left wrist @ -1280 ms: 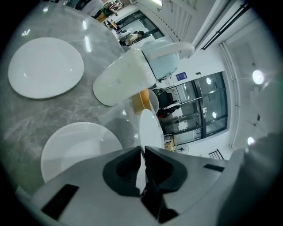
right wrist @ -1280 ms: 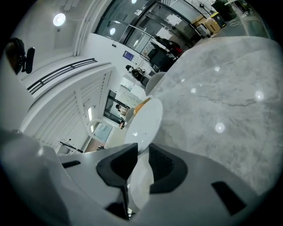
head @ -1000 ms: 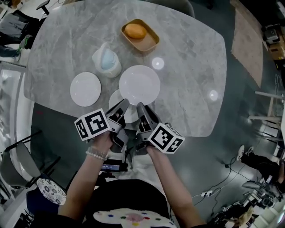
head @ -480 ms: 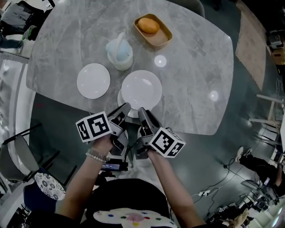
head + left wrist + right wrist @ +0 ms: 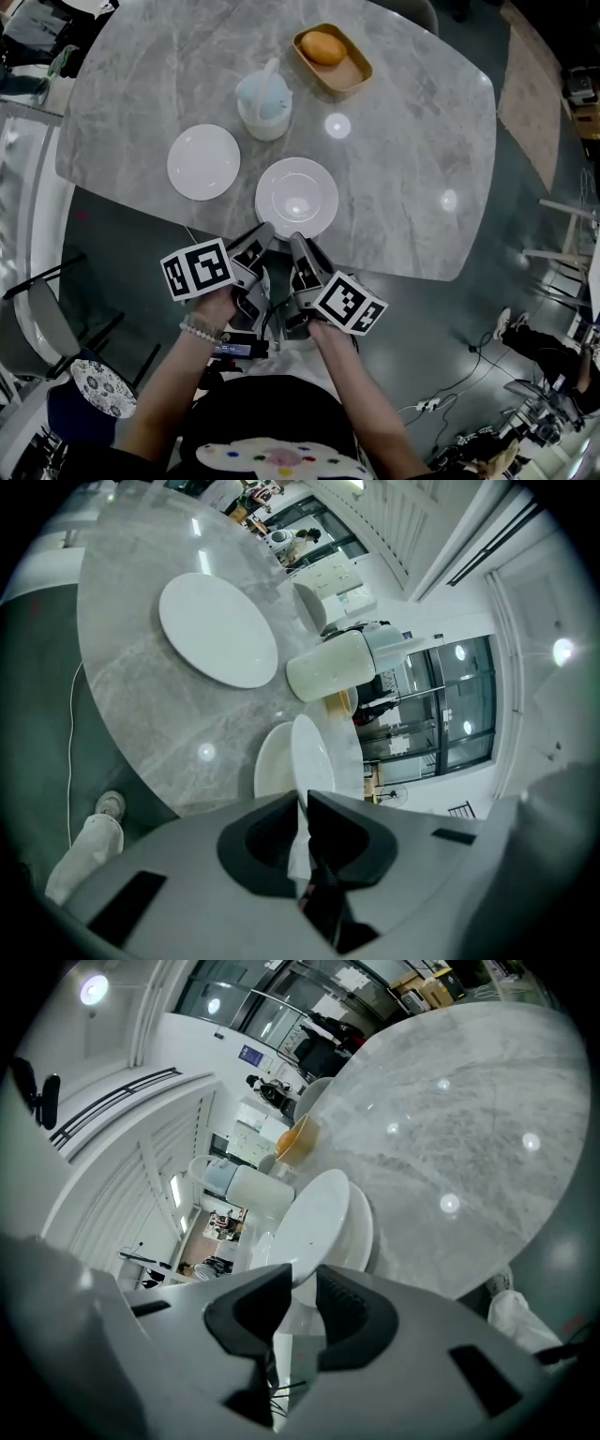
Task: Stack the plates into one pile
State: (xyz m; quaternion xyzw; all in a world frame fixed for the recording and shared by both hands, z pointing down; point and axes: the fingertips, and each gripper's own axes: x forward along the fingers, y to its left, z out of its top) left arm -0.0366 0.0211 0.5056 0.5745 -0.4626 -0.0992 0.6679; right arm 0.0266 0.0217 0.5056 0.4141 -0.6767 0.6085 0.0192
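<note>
The left gripper [image 5: 262,236] and right gripper [image 5: 297,240] each pinched the near rim of the glossy round white plate [image 5: 296,195] at centre frame, above a lower plate [image 5: 363,1232]. A matching lone plate [image 5: 203,161] lay left on the grey marble table [image 5: 412,169], with a pale jug [image 5: 262,101] beyond.

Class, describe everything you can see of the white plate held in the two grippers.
The plate is round, white and glossy, ceramic-looking, with a shallow centre well. It lies over a second plate near the edge of the table; whether the two touch cannot be told. The left gripper and right gripper each clamp its near rim.
</note>
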